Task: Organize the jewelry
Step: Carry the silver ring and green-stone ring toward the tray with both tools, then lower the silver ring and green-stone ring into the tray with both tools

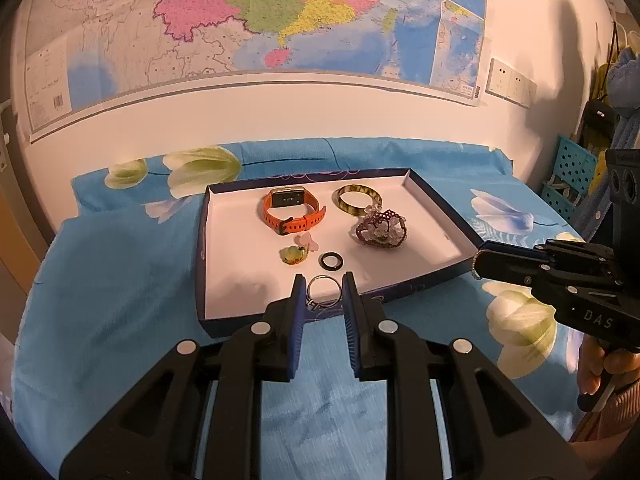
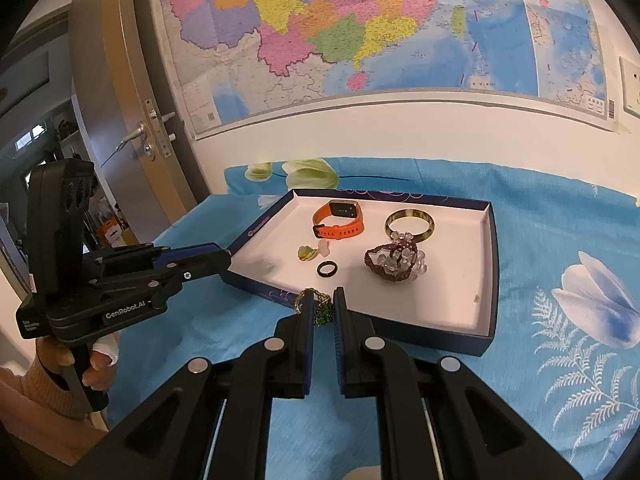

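Blue floral bedding (image 1: pixel 120 300) fills the lower frame under both tools. Nearest, the left gripper (image 1: pixel 322 286) is clamped on a thin silver ring (image 1: pixel 324 288), its hoop facing the camera, just over the near wall of the tray (image 1: pixel 224 320). At right, the right gripper (image 2: pixel 322 304) pinches a green beaded piece (image 2: pixel 320 306), still short of the wall. Beyond, at mid-frame, lie a black ring (image 1: pixel 331 260), orange watch (image 1: pixel 292 212) and bangle (image 1: pixel 357 199).
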A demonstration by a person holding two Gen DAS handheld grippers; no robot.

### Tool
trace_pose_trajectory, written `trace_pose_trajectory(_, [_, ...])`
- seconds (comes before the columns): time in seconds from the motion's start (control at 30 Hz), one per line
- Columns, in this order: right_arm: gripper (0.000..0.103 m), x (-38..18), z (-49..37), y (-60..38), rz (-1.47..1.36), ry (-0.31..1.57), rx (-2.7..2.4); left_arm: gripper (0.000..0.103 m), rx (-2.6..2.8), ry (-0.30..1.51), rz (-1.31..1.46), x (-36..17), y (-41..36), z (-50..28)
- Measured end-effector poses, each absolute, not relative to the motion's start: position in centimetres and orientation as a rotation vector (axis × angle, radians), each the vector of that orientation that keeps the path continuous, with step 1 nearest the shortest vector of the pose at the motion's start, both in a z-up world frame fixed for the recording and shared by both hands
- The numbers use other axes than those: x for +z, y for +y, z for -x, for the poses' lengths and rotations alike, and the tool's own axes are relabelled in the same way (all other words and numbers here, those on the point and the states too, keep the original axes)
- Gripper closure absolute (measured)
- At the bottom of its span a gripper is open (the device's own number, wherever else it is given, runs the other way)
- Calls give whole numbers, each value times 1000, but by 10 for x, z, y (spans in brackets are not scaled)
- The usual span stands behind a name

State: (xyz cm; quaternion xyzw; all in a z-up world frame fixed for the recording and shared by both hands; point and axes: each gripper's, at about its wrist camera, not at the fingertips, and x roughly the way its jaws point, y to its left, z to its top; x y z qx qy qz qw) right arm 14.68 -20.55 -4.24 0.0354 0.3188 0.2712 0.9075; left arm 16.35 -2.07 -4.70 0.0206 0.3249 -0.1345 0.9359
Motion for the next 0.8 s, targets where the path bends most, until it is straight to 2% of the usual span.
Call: trace_pose_trajectory(0.8, [95,-42,-175,-201,-63,669,554,84,-264,655,-54,-45,-23,-188])
